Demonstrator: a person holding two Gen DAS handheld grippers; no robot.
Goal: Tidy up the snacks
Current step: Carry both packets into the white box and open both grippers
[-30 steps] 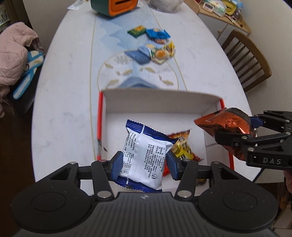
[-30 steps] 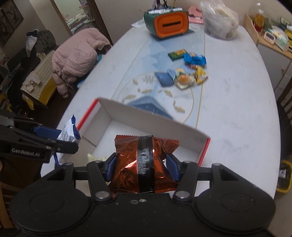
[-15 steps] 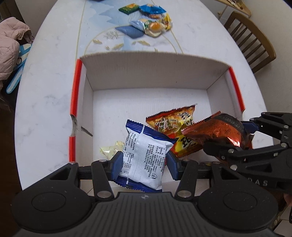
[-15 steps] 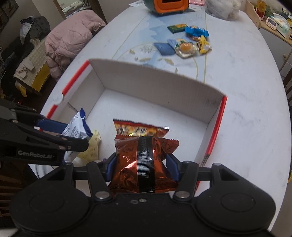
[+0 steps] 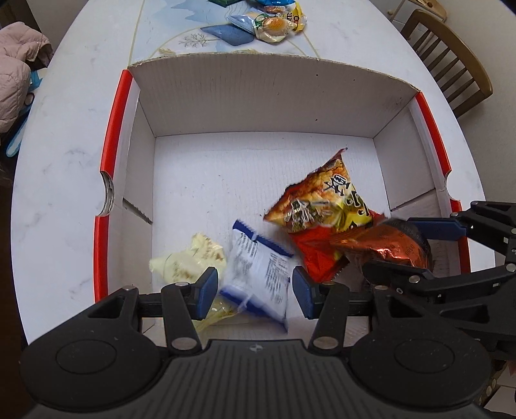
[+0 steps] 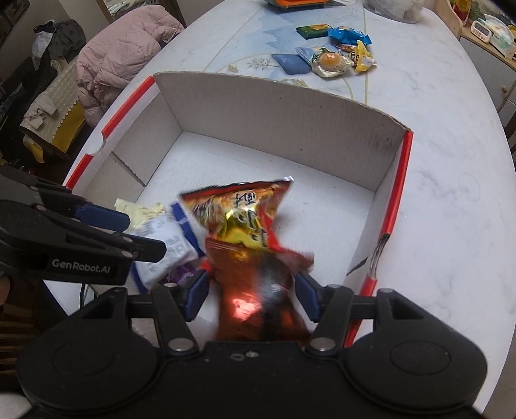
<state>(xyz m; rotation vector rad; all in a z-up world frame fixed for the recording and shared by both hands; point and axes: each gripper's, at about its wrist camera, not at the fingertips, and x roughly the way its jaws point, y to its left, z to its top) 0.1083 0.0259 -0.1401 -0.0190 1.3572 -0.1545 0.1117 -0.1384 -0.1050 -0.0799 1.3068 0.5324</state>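
Note:
A white cardboard box with red rims (image 5: 113,129) (image 6: 400,180) lies open on the table. Inside lie a red-yellow packet (image 5: 325,206) (image 6: 245,212) and a pale yellow packet (image 5: 190,261) (image 6: 142,209). My left gripper (image 5: 253,290) (image 6: 145,235) hangs low in the box. A blurred, tilted white-blue packet (image 5: 258,274) (image 6: 161,248) sits between its pads with slight gaps. The jaws of my right gripper (image 6: 251,290) (image 5: 409,248) are opening. An orange-brown foil packet (image 6: 254,303) (image 5: 387,248) is blurred between them, clear of both pads.
Several loose snack packets (image 5: 267,22) (image 6: 332,58) lie on the white table (image 5: 58,161) beyond the box. A wooden chair (image 5: 451,64) stands at the right. A pink jacket (image 6: 125,54) lies on a seat at the left.
Both grippers sank into the box. The white-blue packet and the foil packet, firmly gripped before, have tilted and slipped loose between the pads. The right jaws have widened.

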